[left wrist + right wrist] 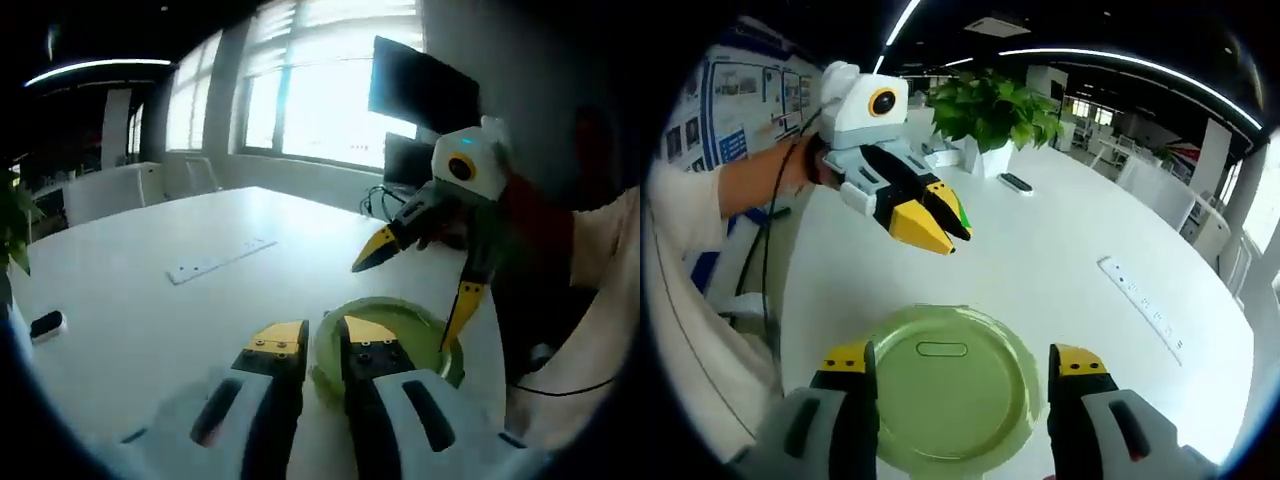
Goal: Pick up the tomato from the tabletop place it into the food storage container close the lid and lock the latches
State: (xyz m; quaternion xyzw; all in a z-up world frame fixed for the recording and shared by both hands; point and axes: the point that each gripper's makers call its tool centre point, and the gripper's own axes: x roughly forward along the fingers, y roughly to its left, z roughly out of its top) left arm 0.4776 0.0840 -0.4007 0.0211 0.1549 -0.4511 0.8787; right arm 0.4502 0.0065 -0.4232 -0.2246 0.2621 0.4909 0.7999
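Observation:
A round food storage container with its translucent green lid (945, 390) on sits on the white table (1060, 260); it also lies low in the left gripper view as a green container (400, 335). My right gripper (960, 362) is wide open, one jaw on each side of the lid, and it comes in from the right as the right gripper (420, 280) just above the container. My left gripper (320, 335) has its jaws close together with nothing held, just short of the container's rim. In the right gripper view the left gripper (945, 238) hovers beyond the container.
A white power strip (220, 260) (1140, 295) lies along the table. A potted plant (990, 110), a white box (945, 155) and a black remote (1015, 182) stand at the far end. A small black object (45, 323) lies near the edge. A person's forearm (750, 180) holds the left gripper.

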